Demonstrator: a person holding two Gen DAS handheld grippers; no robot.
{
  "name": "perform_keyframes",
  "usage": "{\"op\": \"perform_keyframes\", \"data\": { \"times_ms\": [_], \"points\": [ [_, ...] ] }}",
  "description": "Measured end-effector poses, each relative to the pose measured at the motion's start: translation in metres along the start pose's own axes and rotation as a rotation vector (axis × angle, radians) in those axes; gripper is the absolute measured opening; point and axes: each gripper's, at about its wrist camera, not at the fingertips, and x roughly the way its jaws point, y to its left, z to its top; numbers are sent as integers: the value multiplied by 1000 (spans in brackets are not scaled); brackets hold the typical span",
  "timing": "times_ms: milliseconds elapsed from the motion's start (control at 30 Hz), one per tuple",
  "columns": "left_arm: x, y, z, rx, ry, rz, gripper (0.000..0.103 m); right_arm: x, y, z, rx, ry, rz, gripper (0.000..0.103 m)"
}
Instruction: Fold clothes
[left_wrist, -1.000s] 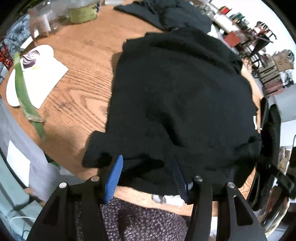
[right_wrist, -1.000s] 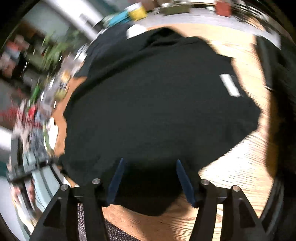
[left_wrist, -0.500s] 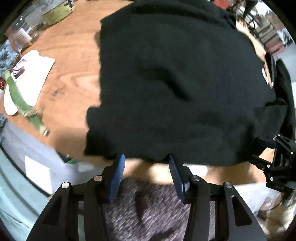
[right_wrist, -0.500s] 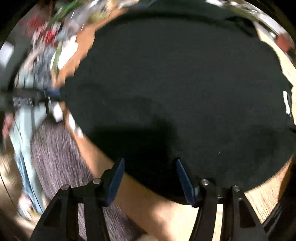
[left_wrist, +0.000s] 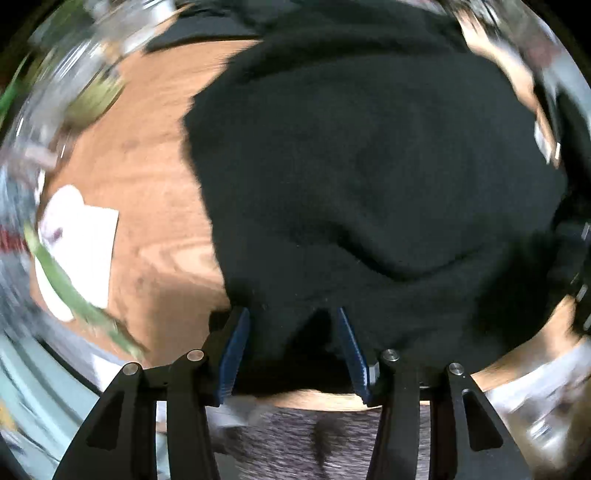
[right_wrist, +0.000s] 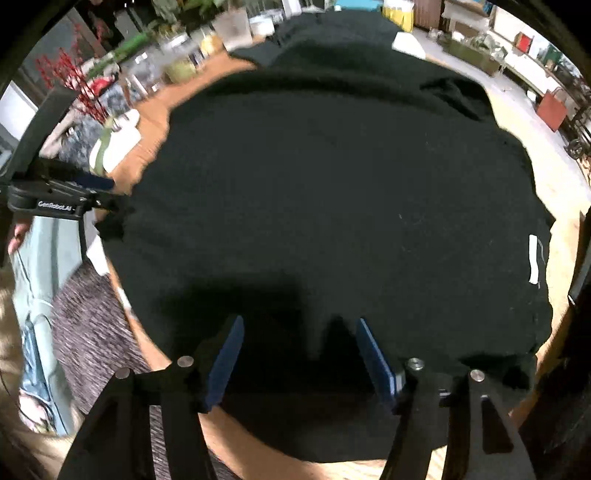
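A black garment (left_wrist: 369, 166) lies spread over a round wooden table (left_wrist: 147, 192); it fills most of the right wrist view (right_wrist: 332, 184), with a white label (right_wrist: 533, 258) near its right edge. My left gripper (left_wrist: 291, 317) is open, its blue pads straddling the garment's near edge. My right gripper (right_wrist: 299, 325) is open over the garment's near edge, fabric between the pads. The left gripper also shows at the left of the right wrist view (right_wrist: 92, 182), at the garment's corner.
A white paper (left_wrist: 79, 243) with a green leaf (left_wrist: 70, 284) lies on the table's left part. Jars and clutter (right_wrist: 173, 55) stand at the far edge, with another dark cloth (right_wrist: 332, 26) behind. The table's near edge and a patterned rug (left_wrist: 314, 439) lie below.
Both grippers have moved forward from beyond the table edge onto the garment's near hem. The views have swung, and the left view is blurred by motion. Both stay open.
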Motion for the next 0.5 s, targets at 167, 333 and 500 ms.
{"op": "perform_keyframes", "data": {
  "times_ms": [167,333,500],
  "points": [
    [23,-13,14,94,45,-26,51,17,-16,-2,-60,3,-42,77],
    [27,-14,15,77,35,-34,33,32,-23,-6,-29,27,-36,41],
    [6,-18,19,60,-22,-21,4,16,-32,-25,80,6,42,8]
  ]
}}
